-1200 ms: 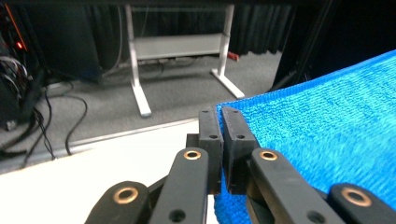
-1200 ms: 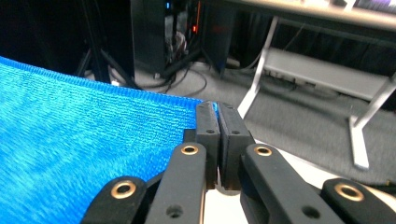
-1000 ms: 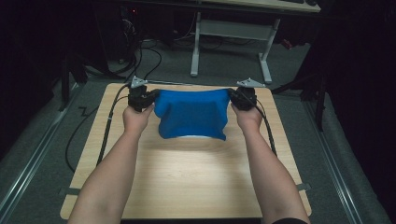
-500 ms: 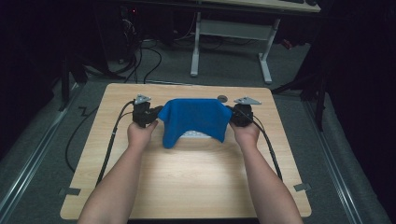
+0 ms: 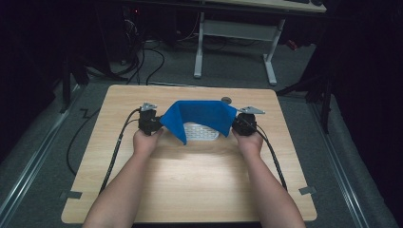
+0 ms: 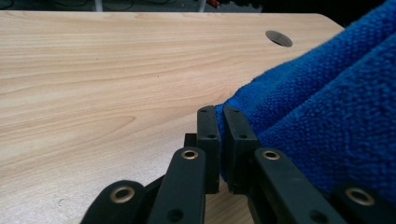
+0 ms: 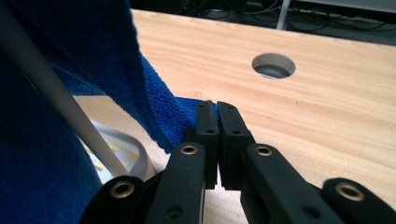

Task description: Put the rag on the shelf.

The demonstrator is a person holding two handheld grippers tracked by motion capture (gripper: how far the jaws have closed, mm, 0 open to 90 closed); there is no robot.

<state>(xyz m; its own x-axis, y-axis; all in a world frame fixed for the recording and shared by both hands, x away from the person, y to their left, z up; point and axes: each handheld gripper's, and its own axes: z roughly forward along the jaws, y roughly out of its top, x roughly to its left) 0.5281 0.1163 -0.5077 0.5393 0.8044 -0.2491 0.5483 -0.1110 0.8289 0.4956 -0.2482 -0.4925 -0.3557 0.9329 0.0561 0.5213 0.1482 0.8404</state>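
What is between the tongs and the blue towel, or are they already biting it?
Nothing visible stands between them. The left tongs and the right tongs are each pinched shut on a corner of the blue towel, holding it up over a white basket on the table.

Light wooden table (image 5: pixel 190 190), round cable hole (image 5: pixel 226 100) near far edge, white basket (image 5: pixel 202 132) at centre

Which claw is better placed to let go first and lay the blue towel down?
Left, slightly, as a judgement. Both the left claw and right claw pinch the blue terry towel; the left side hangs lower over the white basket.
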